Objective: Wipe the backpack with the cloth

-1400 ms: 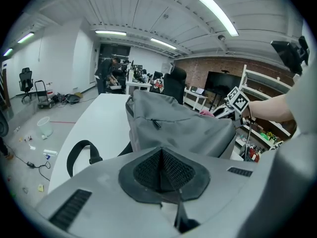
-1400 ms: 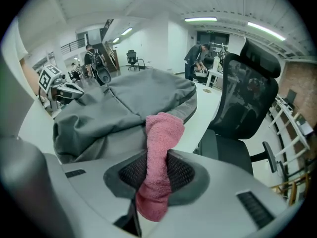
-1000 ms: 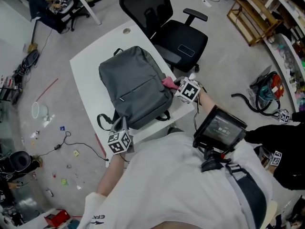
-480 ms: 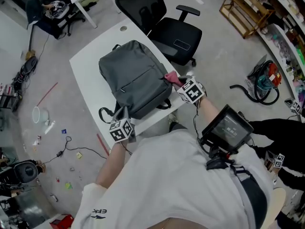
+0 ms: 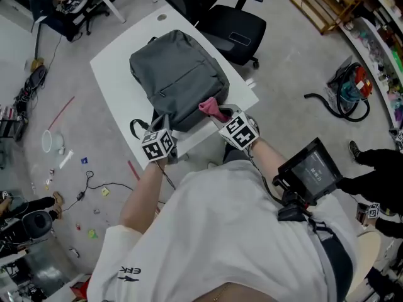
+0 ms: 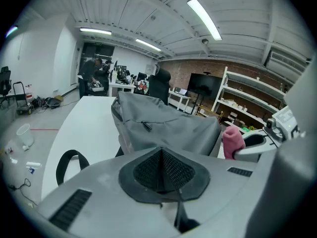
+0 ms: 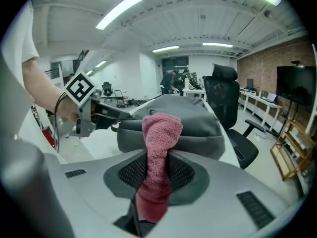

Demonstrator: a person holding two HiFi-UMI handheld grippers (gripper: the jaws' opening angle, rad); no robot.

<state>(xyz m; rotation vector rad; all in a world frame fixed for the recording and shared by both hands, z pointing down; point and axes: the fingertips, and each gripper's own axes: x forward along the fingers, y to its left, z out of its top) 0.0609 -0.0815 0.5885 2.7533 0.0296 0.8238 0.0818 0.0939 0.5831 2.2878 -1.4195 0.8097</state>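
A grey backpack (image 5: 178, 77) lies flat on the white table (image 5: 116, 90). My right gripper (image 5: 221, 117) is shut on a pink cloth (image 5: 213, 109), which touches the backpack's near right corner. In the right gripper view the cloth (image 7: 160, 130) stands up between the jaws of that gripper (image 7: 157, 158), with the backpack (image 7: 200, 120) just behind. My left gripper (image 5: 162, 126) is at the backpack's near left corner beside a black strap (image 5: 135, 129). Its jaws (image 6: 161, 155) are shut with nothing between them, short of the backpack (image 6: 163, 125).
A black office chair (image 5: 227, 21) stands against the table's far right side. A vacuum-like tool and hose (image 5: 345, 96) lie on the floor to the right. Wooden shelving (image 5: 324, 2) is at the upper right. Cables and small litter (image 5: 82, 181) dot the floor to the left.
My right gripper has carried the cloth from the backpack's right side down to its near right corner. The left gripper stays by the near left corner.
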